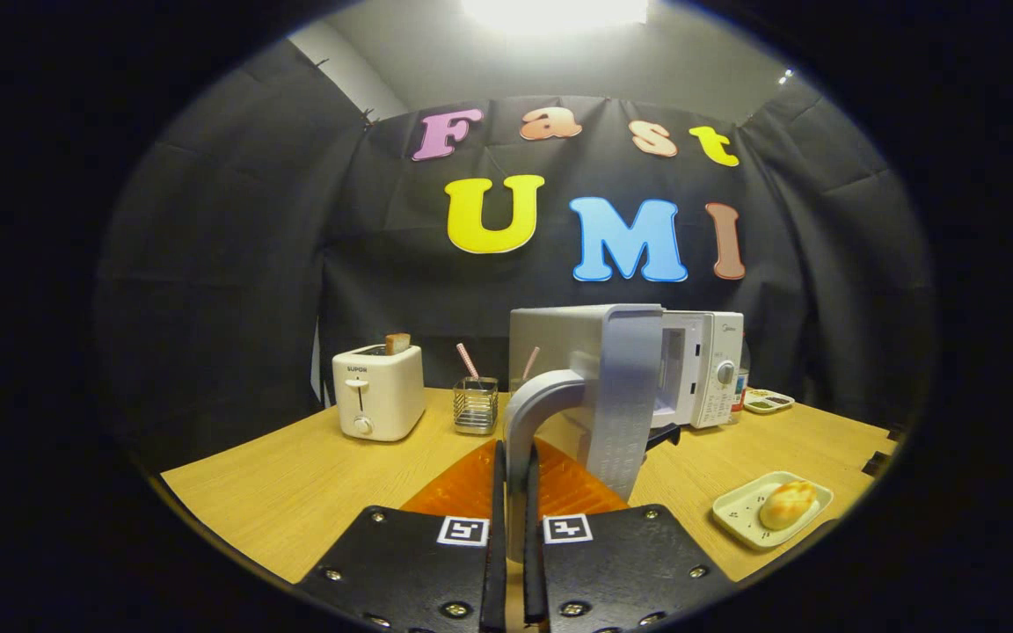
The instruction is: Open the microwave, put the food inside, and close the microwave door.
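The white microwave (704, 369) stands at the back of the wooden table (295, 492). Its door (625, 396) is swung out toward me, edge-on, and the cavity opening shows behind it. The door's curved grey handle (535, 400) runs down between my fingers, and my gripper (515, 457) is shut on it. A bread roll (786, 503) lies on a small pale plate (735, 514) on the table, to the right of my fingers and in front of the microwave.
A white toaster (379, 391) with a slice of toast (397, 343) in its slot stands at the back left. Between it and the microwave is a wire holder (476, 406) with straws. A small tray (768, 401) lies right of the microwave.
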Demonstrator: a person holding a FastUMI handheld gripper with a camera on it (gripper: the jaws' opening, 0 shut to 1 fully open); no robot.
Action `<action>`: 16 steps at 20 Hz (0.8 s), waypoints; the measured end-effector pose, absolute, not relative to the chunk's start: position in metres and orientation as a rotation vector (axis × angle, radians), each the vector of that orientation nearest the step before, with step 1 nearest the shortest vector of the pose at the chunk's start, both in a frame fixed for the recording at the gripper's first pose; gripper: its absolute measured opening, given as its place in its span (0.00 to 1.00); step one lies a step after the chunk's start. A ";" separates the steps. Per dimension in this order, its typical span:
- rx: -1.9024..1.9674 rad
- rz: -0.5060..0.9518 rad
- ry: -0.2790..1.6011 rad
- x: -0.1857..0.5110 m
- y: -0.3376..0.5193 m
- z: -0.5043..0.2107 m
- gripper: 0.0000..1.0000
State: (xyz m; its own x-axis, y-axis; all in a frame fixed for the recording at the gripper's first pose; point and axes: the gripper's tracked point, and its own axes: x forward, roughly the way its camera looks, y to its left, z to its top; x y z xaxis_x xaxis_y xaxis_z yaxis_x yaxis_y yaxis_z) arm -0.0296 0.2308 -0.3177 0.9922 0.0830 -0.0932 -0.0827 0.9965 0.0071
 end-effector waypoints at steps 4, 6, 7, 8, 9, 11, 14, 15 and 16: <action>-0.080 -0.005 0.069 -0.028 0.266 -0.318 0.09; -0.107 -0.021 0.079 -0.029 0.265 -0.321 0.09; -0.088 -0.006 0.086 -0.031 0.264 -0.322 0.11; -0.060 0.032 0.097 -0.035 0.269 -0.322 0.14; -0.044 0.068 0.099 -0.039 0.271 -0.320 0.19; -0.038 0.151 0.086 -0.051 0.277 -0.311 0.40; -0.070 0.304 0.084 -0.072 0.285 -0.307 0.66; -0.084 0.353 0.087 -0.078 0.284 -0.305 0.74; -0.101 0.393 0.094 -0.084 0.280 -0.306 0.86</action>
State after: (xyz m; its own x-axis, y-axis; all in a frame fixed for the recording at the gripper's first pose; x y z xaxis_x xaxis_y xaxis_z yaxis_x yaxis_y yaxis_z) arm -0.0842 0.2804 -0.3059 0.9194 0.3774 -0.1109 -0.3868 0.9187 -0.0801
